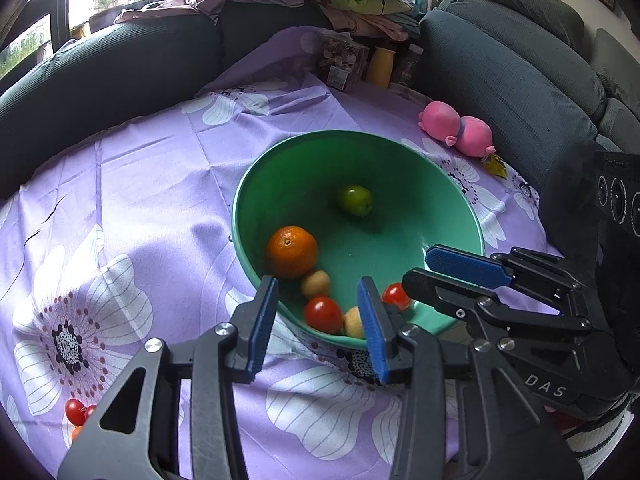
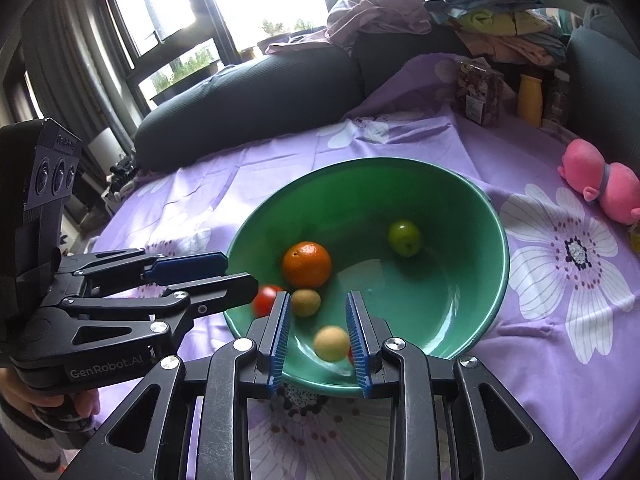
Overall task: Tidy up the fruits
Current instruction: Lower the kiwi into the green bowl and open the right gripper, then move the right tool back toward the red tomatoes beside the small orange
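Six fruits (image 2: 307, 264) beyond both open tools (image 2: 318, 330).

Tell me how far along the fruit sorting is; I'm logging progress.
Mostly done: the green bowl holds an orange, a green fruit, tomatoes and small yellow fruits. Both the left gripper and right gripper are open and empty. Left: tomatoes on the cloth.

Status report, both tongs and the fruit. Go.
Left tongs open, empty, at bowl's near rim. Right tongs open, empty, same rim. Green bowl holds orange, tomatoes. More tomatoes on cloth.
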`<action>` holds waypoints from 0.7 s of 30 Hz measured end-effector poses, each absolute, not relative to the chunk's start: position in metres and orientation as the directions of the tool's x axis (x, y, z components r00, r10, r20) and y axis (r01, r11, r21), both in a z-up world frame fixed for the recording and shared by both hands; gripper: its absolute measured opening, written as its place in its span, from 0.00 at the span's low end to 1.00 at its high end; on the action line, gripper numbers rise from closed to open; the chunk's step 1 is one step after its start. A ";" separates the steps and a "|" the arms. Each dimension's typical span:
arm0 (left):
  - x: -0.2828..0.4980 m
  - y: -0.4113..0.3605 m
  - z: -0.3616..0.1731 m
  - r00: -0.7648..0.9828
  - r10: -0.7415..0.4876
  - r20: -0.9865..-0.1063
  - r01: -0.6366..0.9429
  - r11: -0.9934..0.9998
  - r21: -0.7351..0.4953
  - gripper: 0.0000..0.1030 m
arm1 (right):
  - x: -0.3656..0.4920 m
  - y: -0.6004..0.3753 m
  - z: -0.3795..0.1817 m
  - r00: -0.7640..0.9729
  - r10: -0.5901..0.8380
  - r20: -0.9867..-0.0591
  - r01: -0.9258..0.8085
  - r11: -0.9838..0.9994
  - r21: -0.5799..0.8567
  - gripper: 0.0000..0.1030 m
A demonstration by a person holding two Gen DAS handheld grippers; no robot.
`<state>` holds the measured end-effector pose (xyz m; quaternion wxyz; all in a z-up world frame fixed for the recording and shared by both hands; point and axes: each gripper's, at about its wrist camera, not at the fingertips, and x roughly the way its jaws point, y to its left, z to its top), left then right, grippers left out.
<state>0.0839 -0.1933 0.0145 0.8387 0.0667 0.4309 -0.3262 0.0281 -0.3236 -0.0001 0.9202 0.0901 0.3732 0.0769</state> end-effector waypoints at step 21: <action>0.024 -0.086 0.005 0.488 -0.431 -0.759 0.390 0.886 -0.253 0.77 | -0.017 -0.281 0.014 0.699 0.226 -0.679 -0.154 0.974 0.165 0.42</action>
